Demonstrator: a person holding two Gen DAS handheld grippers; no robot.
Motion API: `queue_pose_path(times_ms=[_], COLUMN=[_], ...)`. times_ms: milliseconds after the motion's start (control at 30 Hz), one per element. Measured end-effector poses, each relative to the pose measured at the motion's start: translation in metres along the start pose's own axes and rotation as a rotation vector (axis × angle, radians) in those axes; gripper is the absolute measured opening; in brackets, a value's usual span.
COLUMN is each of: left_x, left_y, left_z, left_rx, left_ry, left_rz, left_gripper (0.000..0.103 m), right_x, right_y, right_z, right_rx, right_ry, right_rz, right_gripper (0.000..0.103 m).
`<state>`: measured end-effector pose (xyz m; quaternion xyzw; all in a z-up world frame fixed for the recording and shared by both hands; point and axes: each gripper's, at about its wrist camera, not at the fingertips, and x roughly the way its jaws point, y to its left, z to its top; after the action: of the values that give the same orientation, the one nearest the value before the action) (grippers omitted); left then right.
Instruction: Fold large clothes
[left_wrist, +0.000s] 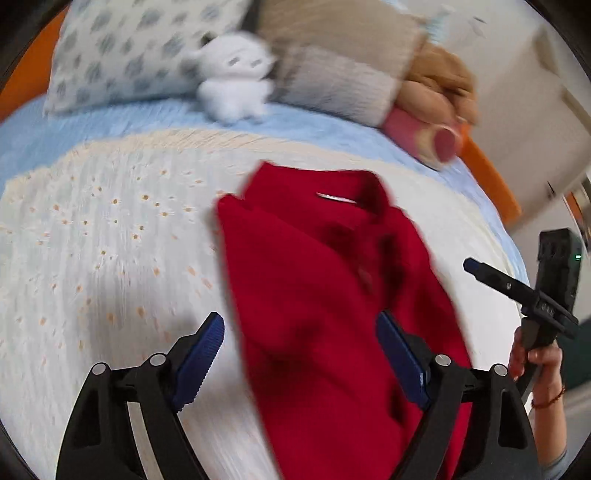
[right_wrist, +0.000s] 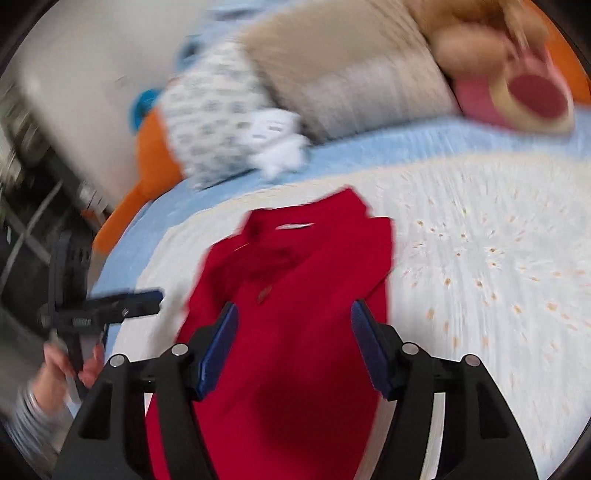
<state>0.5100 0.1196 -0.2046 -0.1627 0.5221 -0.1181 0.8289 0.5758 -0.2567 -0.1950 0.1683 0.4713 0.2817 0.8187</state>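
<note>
- Bed (left_wrist: 92, 258) fills both views; white bedspread with raised stripes and small orange flower specks, light blue sheet beyond it, orange frame at the edges.
- Pillows at the head: one patterned pillow (left_wrist: 122, 55) with grey-blue dots, one ribbed beige pillow (left_wrist: 332, 77); soft, plump shapes, blurred.
- Red shirt (left_wrist: 332, 295) lies on the bedspread, already narrowed into a long strip; collar and white neck label at the far end, long axis running from the collar back toward both grippers; knit-looking cloth, a few buttons down the placket.
- Left gripper (left_wrist: 299, 350): fingers wide, nothing between the blue ribbed pads; the shirt's left edge lies below the gap, so this hand sits toward that side.
- Right gripper (right_wrist: 291, 343): fingers moderately wide, empty, hanging over the middle of the near half; it looks the more centred of the two.
- Judgement: next fold likely brings the near hem toward the collar; both hands must drop to the near end.
- Small things by the pillows: white plush toy (left_wrist: 236, 74), brown plush toy (left_wrist: 439, 85), pink cylinder (left_wrist: 421, 136).
</note>
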Motion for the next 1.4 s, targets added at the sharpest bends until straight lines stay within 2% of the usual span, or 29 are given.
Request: queue_pose_path(times_ms=[100, 133, 233, 300, 367, 400, 467, 500, 533, 600, 633, 700, 733, 800, 867, 967, 1067, 1200, 1233, 1400], left_x=[0.041, 0.052, 0.055, 0.061, 0.069, 0.071, 0.072, 0.074, 0.076, 0.074, 0.074, 0.068, 0.061, 0.042, 0.012, -0.038, -0.089, -0.135, -0.145, -0.158], left_y=[0.030, 0.037, 0.039, 0.039, 0.041, 0.039, 0.034, 0.033, 0.032, 0.028, 0.024, 0.020, 0.016, 0.008, -0.008, -0.042, -0.062, -0.071, -0.075, -0.077], left_z=[0.018, 0.024, 0.035, 0.042, 0.049, 0.050, 0.050, 0.050, 0.051, 0.053, 0.055, 0.056, 0.057, 0.055, 0.048, 0.025, -0.012, -0.064, -0.084, -0.169], left_rx=[-0.075, -0.078, -0.056, -0.062, -0.074, -0.074, -0.063, -0.062, -0.076, -0.096, -0.103, -0.105, -0.104, -0.095, -0.042, 0.112, 0.200, 0.245, 0.271, 0.315], left_ry=[0.064, 0.069, -0.002, -0.008, -0.012, -0.021, -0.040, -0.042, -0.051, -0.069, -0.069, -0.075, -0.095, -0.159, -0.264, -0.398, -0.460, -0.481, -0.488, -0.440], left_rz=[-0.026, -0.038, -0.047, -0.038, -0.041, -0.034, -0.026, -0.021, -0.032, -0.020, -0.005, 0.008, 0.017, 0.025, 0.038, 0.052, -0.038, -0.162, -0.172, -0.232], left_gripper=[0.087, 0.091, 0.093, 0.093, 0.093, 0.093, 0.079, 0.064, 0.053, 0.043, 0.035, 0.028, 0.020, 0.019, 0.017, 0.016, 0.016, 0.017, 0.017, 0.019], right_x=[0.028, 0.035, 0.060, 0.067, 0.076, 0.082, 0.087, 0.090, 0.088, 0.080, 0.078, 0.068, 0.063, 0.046, 0.025, -0.021, -0.073, -0.137, -0.152, -0.175], right_y=[-0.030, -0.038, -0.053, -0.048, -0.039, -0.035, -0.032, -0.031, -0.032, -0.028, -0.024, -0.014, -0.011, -0.001, 0.013, 0.037, 0.055, 0.069, 0.069, 0.059], right_z=[0.023, 0.027, 0.035, 0.041, 0.047, 0.048, 0.046, 0.048, 0.048, 0.049, 0.050, 0.054, 0.056, 0.058, 0.057, 0.045, 0.021, -0.031, -0.050, -0.123], right_rx=[0.105, 0.136, 0.176, 0.145, 0.117, 0.104, 0.091, 0.096, 0.108, 0.113, 0.104, 0.089, 0.085, 0.062, 0.012, -0.085, -0.153, -0.222, -0.226, -0.229], right_ry=[0.016, 0.024, 0.063, 0.061, 0.078, 0.098, 0.123, 0.129, 0.133, 0.117, 0.114, 0.091, 0.080, 0.049, 0.012, -0.043, -0.071, -0.094, -0.097, -0.074], right_rz=[0.014, 0.005, 0.001, -0.012, 0.013, -0.004, -0.054, -0.049, -0.027, -0.019, -0.018, -0.010, -0.003, 0.034, 0.061, 0.137, 0.218, 0.292, 0.315, 0.322], right_gripper=[0.067, 0.070, 0.072, 0.072, 0.067, 0.060, 0.044, 0.026, 0.020, 0.017, 0.016, 0.015, 0.014, 0.014, 0.013, 0.013, 0.012, 0.012, 0.012, 0.013])
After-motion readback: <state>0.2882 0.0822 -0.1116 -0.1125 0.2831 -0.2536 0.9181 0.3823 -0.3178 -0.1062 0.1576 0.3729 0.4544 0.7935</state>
